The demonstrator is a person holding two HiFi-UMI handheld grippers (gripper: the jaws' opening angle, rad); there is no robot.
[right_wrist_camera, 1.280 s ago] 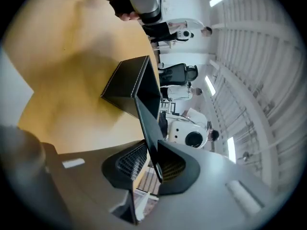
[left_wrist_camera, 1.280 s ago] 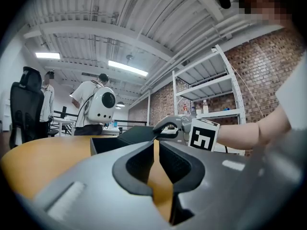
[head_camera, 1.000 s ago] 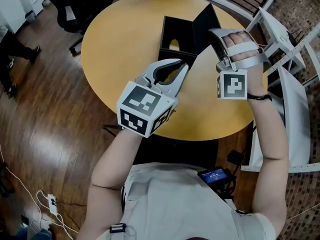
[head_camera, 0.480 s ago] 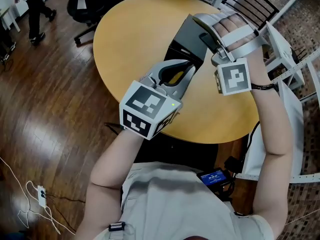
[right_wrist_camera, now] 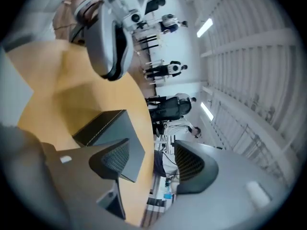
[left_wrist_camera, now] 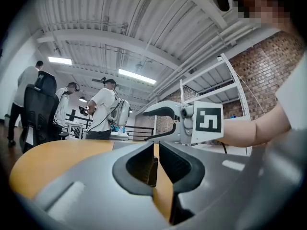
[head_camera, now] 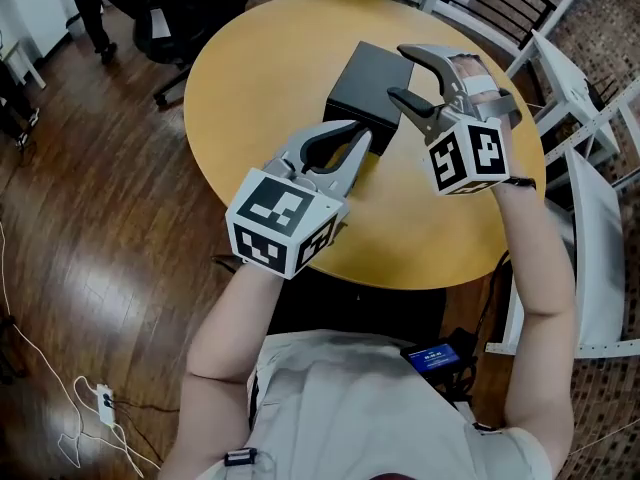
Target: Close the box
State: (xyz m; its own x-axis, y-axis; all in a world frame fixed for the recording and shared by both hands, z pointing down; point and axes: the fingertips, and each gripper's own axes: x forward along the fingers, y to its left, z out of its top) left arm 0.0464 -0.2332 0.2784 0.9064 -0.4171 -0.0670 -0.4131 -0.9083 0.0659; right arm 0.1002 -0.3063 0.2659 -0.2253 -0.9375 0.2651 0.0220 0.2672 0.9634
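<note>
A black box (head_camera: 368, 80) lies with its lid down on the far side of the round yellow table (head_camera: 260, 78). My right gripper (head_camera: 397, 74) hovers over the box's right edge, open, with nothing between its fingers. From the right gripper view the box (right_wrist_camera: 111, 127) sits just beyond the wide-apart jaws (right_wrist_camera: 149, 158). My left gripper (head_camera: 356, 136) is held above the table just in front of the box, shut on nothing. In the left gripper view only a thin slit shows between its pads (left_wrist_camera: 156, 151), and the right gripper (left_wrist_camera: 165, 121) is seen ahead.
White metal chairs (head_camera: 590, 218) stand close at the table's right. A black office chair (head_camera: 170, 8) is at the far left on the wood floor. Several people stand in the background of the left gripper view (left_wrist_camera: 103, 109).
The lid stood upright with my right gripper on it. It swung down onto the box, and the right gripper let go and opened. My left gripper barely moved.
</note>
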